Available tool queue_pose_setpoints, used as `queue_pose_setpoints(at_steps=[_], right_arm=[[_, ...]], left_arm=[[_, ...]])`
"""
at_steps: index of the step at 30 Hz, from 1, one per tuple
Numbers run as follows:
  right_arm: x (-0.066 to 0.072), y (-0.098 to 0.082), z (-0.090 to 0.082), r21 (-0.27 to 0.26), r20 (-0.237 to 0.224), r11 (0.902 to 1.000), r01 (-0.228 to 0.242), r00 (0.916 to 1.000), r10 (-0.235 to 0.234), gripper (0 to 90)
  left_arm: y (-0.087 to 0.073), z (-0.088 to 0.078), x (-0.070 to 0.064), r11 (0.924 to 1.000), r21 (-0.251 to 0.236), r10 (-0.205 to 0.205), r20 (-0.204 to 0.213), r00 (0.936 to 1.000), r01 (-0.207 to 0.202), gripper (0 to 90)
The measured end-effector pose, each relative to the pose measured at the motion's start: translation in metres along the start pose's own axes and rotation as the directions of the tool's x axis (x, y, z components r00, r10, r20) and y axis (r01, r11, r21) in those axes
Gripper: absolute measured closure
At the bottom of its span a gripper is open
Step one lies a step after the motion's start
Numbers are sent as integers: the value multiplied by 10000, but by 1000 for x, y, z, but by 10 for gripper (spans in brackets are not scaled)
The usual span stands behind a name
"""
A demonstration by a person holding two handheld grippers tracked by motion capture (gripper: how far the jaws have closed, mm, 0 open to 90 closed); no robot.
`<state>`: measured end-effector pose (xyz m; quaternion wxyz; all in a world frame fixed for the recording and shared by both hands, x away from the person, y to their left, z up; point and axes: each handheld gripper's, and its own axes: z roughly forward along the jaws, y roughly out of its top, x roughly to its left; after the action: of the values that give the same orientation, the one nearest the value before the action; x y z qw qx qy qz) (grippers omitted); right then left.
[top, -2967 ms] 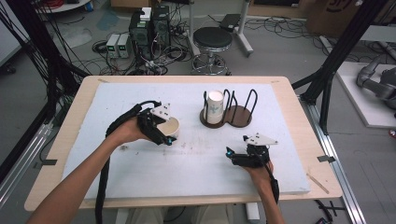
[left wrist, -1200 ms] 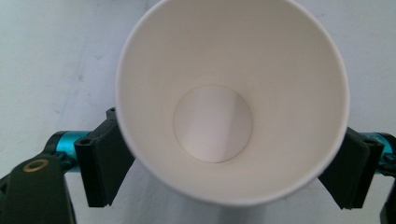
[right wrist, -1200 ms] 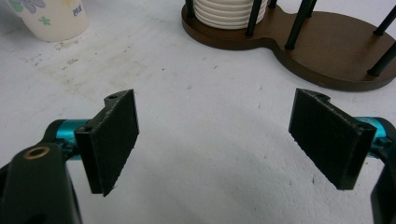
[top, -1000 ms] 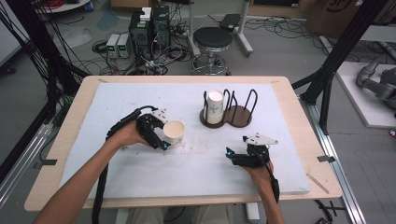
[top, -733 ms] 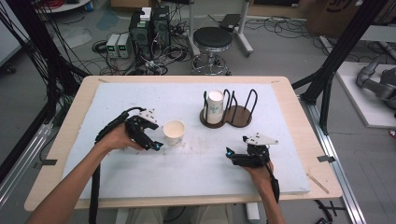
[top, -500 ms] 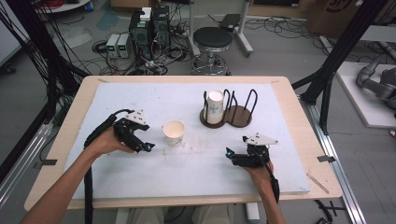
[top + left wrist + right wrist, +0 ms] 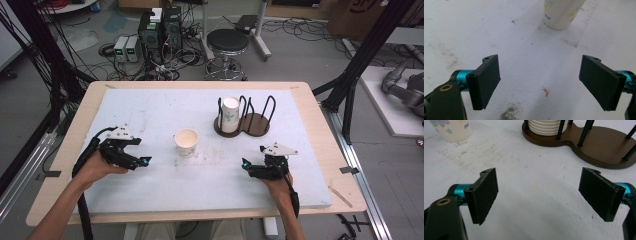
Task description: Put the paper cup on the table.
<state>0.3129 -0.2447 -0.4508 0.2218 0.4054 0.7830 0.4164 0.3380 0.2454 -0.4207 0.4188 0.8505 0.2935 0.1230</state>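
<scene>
where the high view looks down on the white table (image 7: 150, 107), a lone paper cup (image 7: 186, 142) stands upright left of and nearer than the dark wire rack (image 7: 243, 121) that holds a stack of cups (image 7: 230, 114); the left gripper (image 7: 142, 161) lies well left of the lone cup, the right gripper (image 7: 246, 165) nearer than the rack. left gripper view: jaws spread wide, nothing between them, cup base (image 7: 561, 13) ahead. right gripper view: jaws wide and empty, rack base (image 7: 604, 145) ahead, cup (image 7: 452, 130) far left.

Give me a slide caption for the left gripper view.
Open left gripper above stained white foam table cover, facing an upright floral paper cup.
</scene>
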Motion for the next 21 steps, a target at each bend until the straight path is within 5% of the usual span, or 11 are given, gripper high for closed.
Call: queue_pose_setpoints(at_steps=[7,12,15,21], right_arm=[[1,0,-1,-104,30,9999,68,10000,-68,164],[1,-1,-2,-253,43,9997,69,10000,-68,163],[1,-2,-3,-365,47,9993,79,10000,-77,163],[2,-3,-6,-624,51,9980,124,9999,-121,164]], left_arm=[[-22,-8,-12,9892,-1377,-633,-875,9942,509,169],[-35,-6,-21,9647,-2520,-1143,-1374,9839,769,170],[-41,-2,-24,9508,-2988,-1366,-1688,9761,814,170],[-48,5,-28,9393,-3334,-1563,-2056,9661,810,170]])
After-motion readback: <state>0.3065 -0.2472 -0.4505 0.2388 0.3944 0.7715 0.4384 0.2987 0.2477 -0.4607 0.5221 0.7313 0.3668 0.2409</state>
